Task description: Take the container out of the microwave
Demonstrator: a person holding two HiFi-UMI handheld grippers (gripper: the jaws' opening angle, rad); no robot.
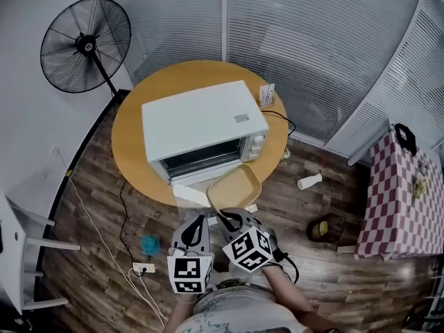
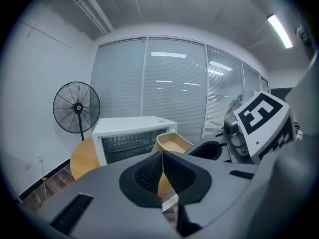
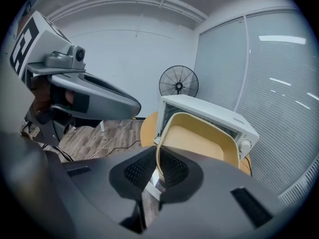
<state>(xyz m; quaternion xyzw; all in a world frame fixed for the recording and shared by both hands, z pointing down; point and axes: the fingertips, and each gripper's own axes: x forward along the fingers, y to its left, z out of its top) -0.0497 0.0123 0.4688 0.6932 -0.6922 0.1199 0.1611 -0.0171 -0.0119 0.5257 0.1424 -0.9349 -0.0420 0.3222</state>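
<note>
Right tool (image 3: 157, 164): clamped narrow on the near rim of the container (image 1: 234, 188), one pad inside the wall and one outside.
Left tool (image 2: 162, 172): pads together, apparently on nothing. A tan sliver shows in the gap, and I cannot tell whether it is the worktop (image 2: 82, 156) or something nearer.
Container: out of the microwave (image 1: 201, 120), held in the air just in front of its open mouth. It is tilted and hangs past the worktop's edge, over the floor (image 1: 298, 255).
Microwave: door (image 1: 187, 186) dropped open toward the person; cavity looks empty.
Stage: removal looks done; setting the container down remains.
Risk, slip: one tool pinches a thin rim while the whole dish hangs beyond it, so a roll of the wrist could pivot the dish out onto the floor.
Risk, knock: the container is close to the open door, and a careless swing could strike it.
</note>
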